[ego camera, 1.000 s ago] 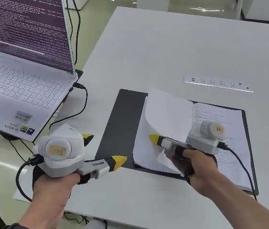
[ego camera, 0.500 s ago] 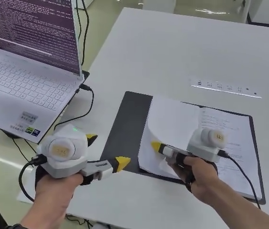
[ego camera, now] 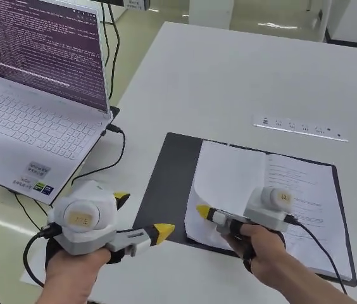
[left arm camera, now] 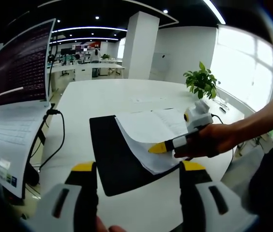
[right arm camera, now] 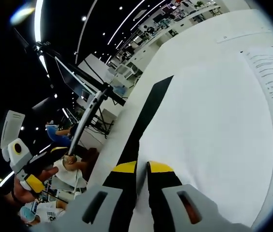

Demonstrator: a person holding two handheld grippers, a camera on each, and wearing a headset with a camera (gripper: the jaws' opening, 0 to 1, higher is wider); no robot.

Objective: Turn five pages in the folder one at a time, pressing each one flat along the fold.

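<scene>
page mid-turn, right claw pinching it, left claw hanging open

the folder (ego camera: 166, 183) lies open and flat on the white desk (ego camera: 229, 76), toward 5 o'clock in the head view. its black inside cover is bare on the left half, and a printed page (ego camera: 305, 190) lies flat on the right half. between them one white page (ego camera: 229, 180) is bowed up off the stack, with its free edge curling toward the black cover at 9 o'clock and its other side at the fold

the right claw (ego camera: 202, 211) comes in from 5 o'clock and is clenched on the near corner of that lifted page. in the right gripper view the two yellow tips are nearly together with the sheet's edge running between them, one tip over the white paper and the other on the black cover side. the left gripper view shows a yellow tip of it right at the page's curled lower edge

the left claw (ego camera: 142, 214) is down at 7 o'clock, just off the folder's near-left corner and not touching it. it's released, jaws spread wide with nothing between them, hovering by the desk edge

other stuff: an open laptop (ego camera: 33, 107) at 10 o'clock with text on its screen, a black cable (ego camera: 99, 168) plugged into its side and looping by the desk's left edge, and a socket strip (ego camera: 302, 126) set in the desk at 1 o'clock, just beyond the folder
</scene>
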